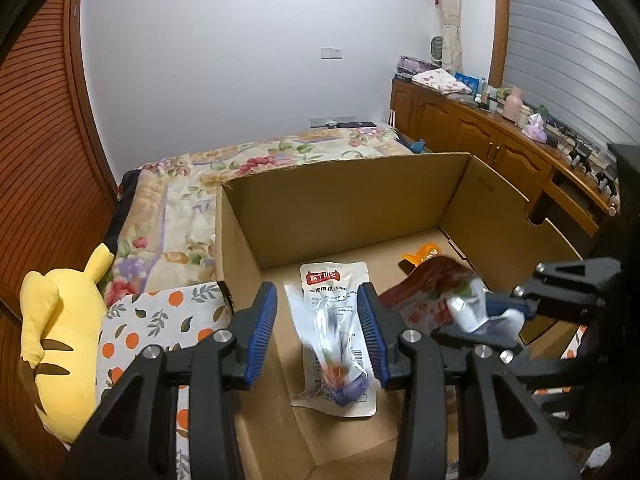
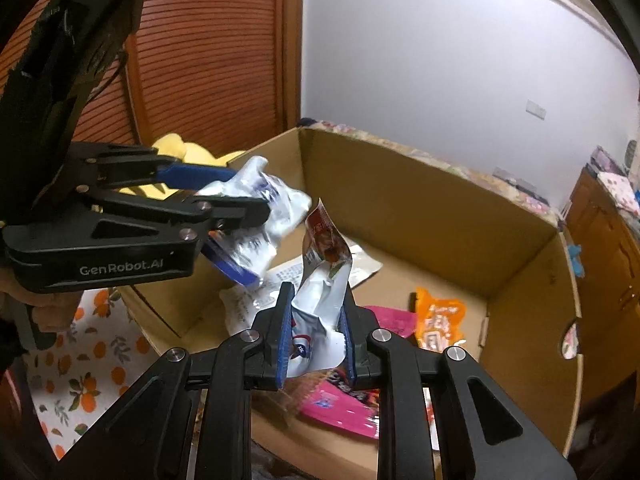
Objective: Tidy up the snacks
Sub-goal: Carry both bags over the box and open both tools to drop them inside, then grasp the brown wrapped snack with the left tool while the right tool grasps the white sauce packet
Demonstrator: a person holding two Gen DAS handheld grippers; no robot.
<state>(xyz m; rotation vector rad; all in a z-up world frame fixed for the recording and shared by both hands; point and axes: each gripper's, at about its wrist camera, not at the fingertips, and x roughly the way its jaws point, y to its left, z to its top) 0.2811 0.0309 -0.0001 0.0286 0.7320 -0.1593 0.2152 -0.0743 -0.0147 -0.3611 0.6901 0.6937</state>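
Note:
An open cardboard box (image 1: 344, 204) sits on the bed. My left gripper (image 1: 317, 332) is open over the box; a blurred clear-and-blue snack packet (image 1: 334, 344) hangs between its fingers, above a white pouch with a red label (image 1: 333, 280) on the box floor. In the right wrist view the left gripper (image 2: 240, 196) has that crumpled packet (image 2: 260, 224) between and below its fingers. My right gripper (image 2: 316, 332) is shut on a red-and-white snack bag (image 2: 324, 272), held upright over the box; it also shows in the left wrist view (image 1: 444, 292).
On the box floor (image 2: 420, 276) lie an orange packet (image 2: 438, 320), pink packets (image 2: 340, 408) and a white pouch (image 2: 256, 300). A yellow plush toy (image 1: 60, 340) and an orange-print cloth (image 1: 152, 328) lie left of the box. A wooden cabinet (image 1: 500, 136) stands right.

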